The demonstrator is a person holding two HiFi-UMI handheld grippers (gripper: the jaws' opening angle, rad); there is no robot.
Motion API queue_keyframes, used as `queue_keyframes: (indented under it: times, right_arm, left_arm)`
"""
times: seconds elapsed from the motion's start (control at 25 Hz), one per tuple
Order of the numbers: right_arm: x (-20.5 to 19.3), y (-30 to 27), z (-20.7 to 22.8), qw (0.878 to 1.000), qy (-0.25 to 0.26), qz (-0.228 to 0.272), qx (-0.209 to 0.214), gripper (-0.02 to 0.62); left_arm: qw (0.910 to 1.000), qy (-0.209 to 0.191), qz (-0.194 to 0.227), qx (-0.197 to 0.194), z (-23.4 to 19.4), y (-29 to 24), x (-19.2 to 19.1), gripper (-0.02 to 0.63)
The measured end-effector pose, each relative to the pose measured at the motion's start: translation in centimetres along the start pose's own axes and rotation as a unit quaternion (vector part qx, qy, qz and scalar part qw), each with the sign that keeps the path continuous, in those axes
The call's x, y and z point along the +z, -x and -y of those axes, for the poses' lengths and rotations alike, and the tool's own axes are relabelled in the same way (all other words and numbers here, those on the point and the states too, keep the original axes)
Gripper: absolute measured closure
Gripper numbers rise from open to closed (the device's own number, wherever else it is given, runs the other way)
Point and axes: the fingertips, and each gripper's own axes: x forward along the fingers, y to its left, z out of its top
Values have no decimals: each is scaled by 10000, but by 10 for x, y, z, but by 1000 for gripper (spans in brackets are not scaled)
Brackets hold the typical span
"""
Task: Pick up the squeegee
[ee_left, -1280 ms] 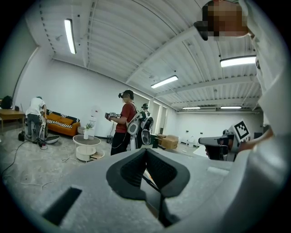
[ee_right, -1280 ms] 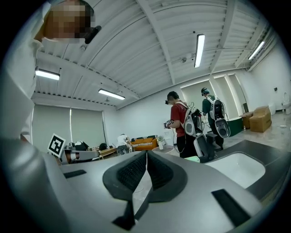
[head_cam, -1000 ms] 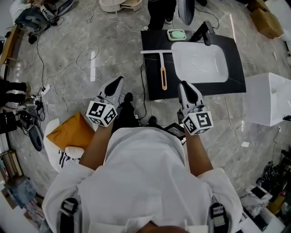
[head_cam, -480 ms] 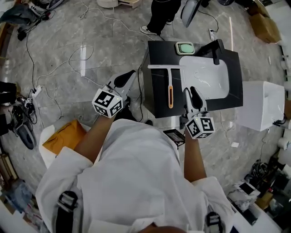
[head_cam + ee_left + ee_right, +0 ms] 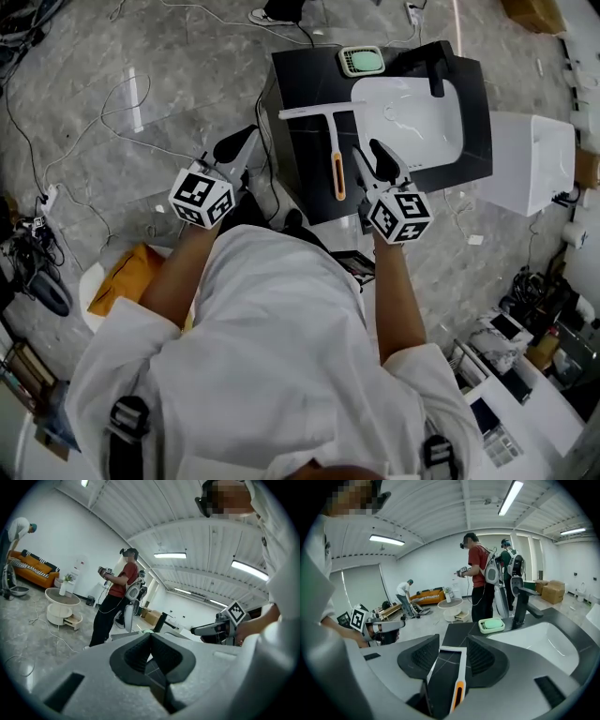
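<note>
Your right hand-held gripper (image 5: 369, 156) is opening its jaws, the squeegee (image 5: 337, 161) on the surface (image 5: 302, 92) framed untouched between them, while your left hand-held gripper (image 5: 239, 143) sits closed and empty.

squeegee (image 5: 333, 141) lies on the counter (image 5: 305, 80), just left of the sink (image 5: 412, 117) | soap dish (image 5: 362, 60) sits behind it at the far edge | faucet (image 5: 433, 70) behind the sink | white box (image 5: 530, 159) right of the counter
</note>
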Motion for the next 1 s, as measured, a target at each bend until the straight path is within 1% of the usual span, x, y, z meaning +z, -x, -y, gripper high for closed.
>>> queue_keyframes:
  times: [0.12,0.24,0.4,0.48,0.68,0.84,1.0]
  right_arm:
    - [-15,-24,4,9992,-67,-400,18,443]
    - [-30,-47,7,9970,-141,-758,-27,439]
    - [-48,-74,13,9931,-57,-1163,-126,437]
    - [-59,-85,16,9905,-33,-1365,-175,439]
    - [-85,-101,26,9817,42,-1883,-276,439]
    - [-100,-108,30,9766,-10,-2128,-305,439]
    - [-110,-111,39,9714,-84,-2351,-309,439]
  left_arm:
    - [9999,84,-78,-38,-13,-9,-7,591]
    - [9998,178,-110,8,-31,-13,-9,591]
    - [9994,290,-95,157,-59,-16,-12,591]
    - [9992,321,-146,167,-67,-18,-16,591]
    - [9989,377,-290,2,-69,-28,-26,591]
    - [9984,403,-371,-108,-67,-32,-34,591]
    - [9979,451,-441,-127,-69,-32,-41,591]
